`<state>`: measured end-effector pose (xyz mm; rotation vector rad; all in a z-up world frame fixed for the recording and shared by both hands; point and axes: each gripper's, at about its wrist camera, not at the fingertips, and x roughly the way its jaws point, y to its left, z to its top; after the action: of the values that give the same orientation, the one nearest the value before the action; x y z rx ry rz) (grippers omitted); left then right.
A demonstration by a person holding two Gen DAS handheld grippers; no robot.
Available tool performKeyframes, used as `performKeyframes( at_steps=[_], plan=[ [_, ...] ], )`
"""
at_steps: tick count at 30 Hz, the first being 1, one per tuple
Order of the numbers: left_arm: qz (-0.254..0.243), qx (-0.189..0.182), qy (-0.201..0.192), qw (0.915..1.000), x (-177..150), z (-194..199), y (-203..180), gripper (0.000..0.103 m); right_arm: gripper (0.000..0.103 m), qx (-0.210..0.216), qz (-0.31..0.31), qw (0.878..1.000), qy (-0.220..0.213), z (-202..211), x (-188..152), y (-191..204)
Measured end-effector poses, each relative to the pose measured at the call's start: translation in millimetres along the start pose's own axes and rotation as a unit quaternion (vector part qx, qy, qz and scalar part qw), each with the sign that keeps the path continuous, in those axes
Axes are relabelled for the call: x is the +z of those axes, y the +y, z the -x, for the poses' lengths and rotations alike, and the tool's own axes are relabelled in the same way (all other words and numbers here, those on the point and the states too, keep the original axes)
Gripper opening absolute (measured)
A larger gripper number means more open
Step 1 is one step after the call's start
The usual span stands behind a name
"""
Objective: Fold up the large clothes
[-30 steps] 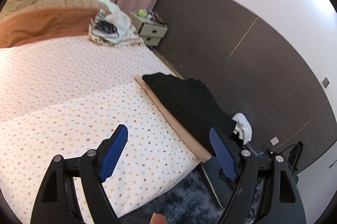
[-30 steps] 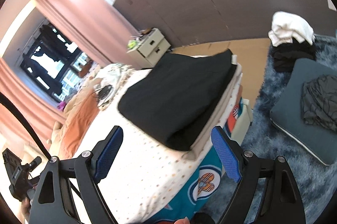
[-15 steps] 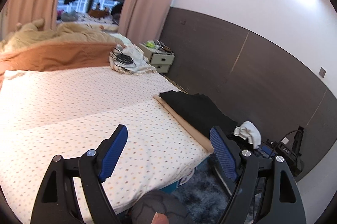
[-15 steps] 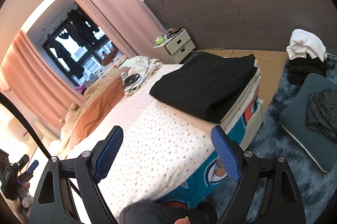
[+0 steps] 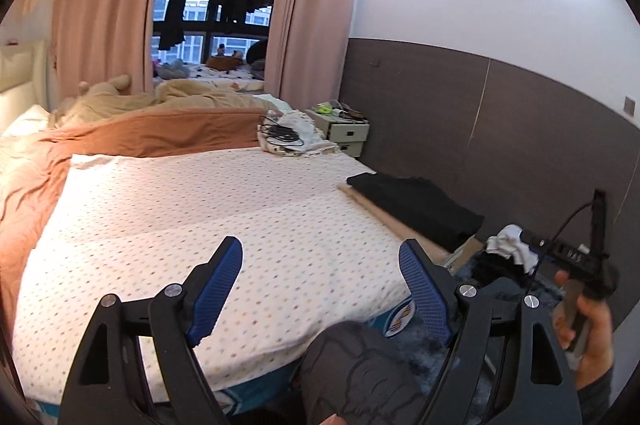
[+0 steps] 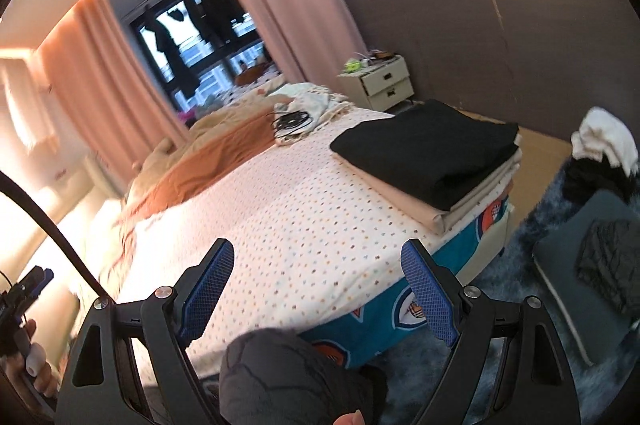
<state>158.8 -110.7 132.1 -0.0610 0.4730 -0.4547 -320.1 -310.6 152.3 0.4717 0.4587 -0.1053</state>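
Left wrist view: left gripper (image 5: pixel 320 277) spread wide, holding nothing, over the bed's (image 5: pixel 168 209) near edge. Right gripper (image 6: pixel 316 281) likewise spread and empty. Folded black garment (image 6: pixel 432 149) sits stacked at the bed's far right corner; dotted sheet (image 6: pixel 288 225) between lies bare.

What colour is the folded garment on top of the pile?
Black; the folded garment shows best in the right wrist view.

No word, brand or label can be read in either view. A small pale display on the black device (image 5: pixel 570 257), at the right edge of the left wrist view, shows digit-like marks too blurred to tell. The round orange emblems on the teal bed skirt (image 6: pixel 412 309) carry no legible lettering
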Motion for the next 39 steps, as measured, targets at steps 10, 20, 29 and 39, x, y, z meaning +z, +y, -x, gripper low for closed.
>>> performKeyframes(
  at_steps=[10, 20, 29, 39],
  plan=[
    [-0.001, 0.049, -0.022, 0.9986, -46, 49, -5, 0.081, 0.085, 0.014, 0.054, 0.998, 0.004, 16, -17, 18],
    [0.004, 0.070, -0.038, 0.9968, -75, 79, -10, 0.081, 0.085, 0.026, 0.079, 0.997, 0.008, 23, -37, 26],
    [-0.003, 0.077, -0.045, 0.9960, -84, 88, -17, 0.082, 0.085, 0.029, 0.088, 0.996, 0.010, 23, -52, 31],
    [0.003, 0.082, -0.054, 0.9951, -90, 93, -18, 0.089, 0.085, 0.026, 0.090, 0.996, 0.011, 23, -64, 43]
  ],
)
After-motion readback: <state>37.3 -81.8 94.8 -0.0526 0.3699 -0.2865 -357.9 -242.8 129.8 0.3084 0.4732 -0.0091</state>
